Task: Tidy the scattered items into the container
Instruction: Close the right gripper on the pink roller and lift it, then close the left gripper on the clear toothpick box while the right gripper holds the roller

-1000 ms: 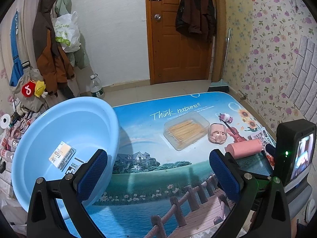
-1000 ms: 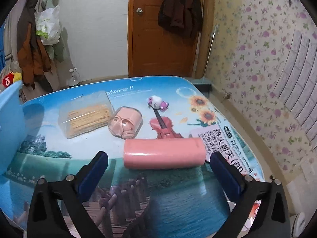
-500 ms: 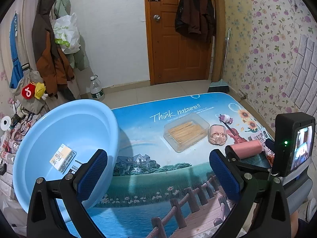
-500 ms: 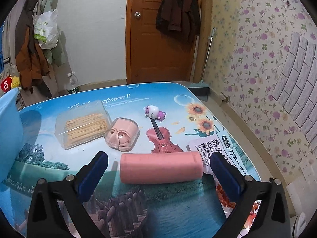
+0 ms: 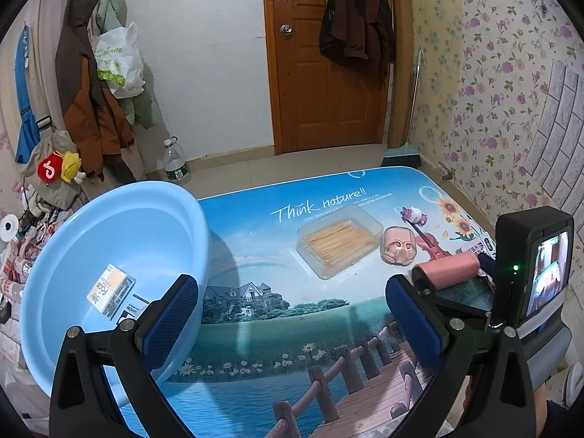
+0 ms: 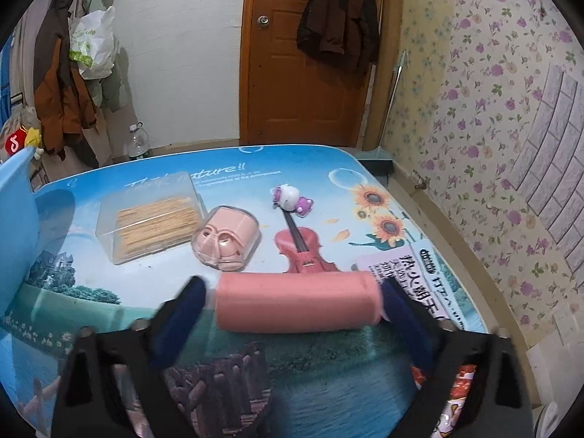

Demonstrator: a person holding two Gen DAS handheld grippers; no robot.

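Right tongs [image 6: 292,306], jaws just closing, not yet gripping, straddled pink roll [image 6: 297,301] on bench [image 6: 328,383]; pickup imminent.

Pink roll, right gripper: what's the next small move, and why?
Probably finish closing the right gripper on the pink roll. The roll lies lengthwise between the fingers; the right one looks at its end, while a gap shows at the left end. The jaws have just been closing. Once gripped, lift it toward the blue basin.
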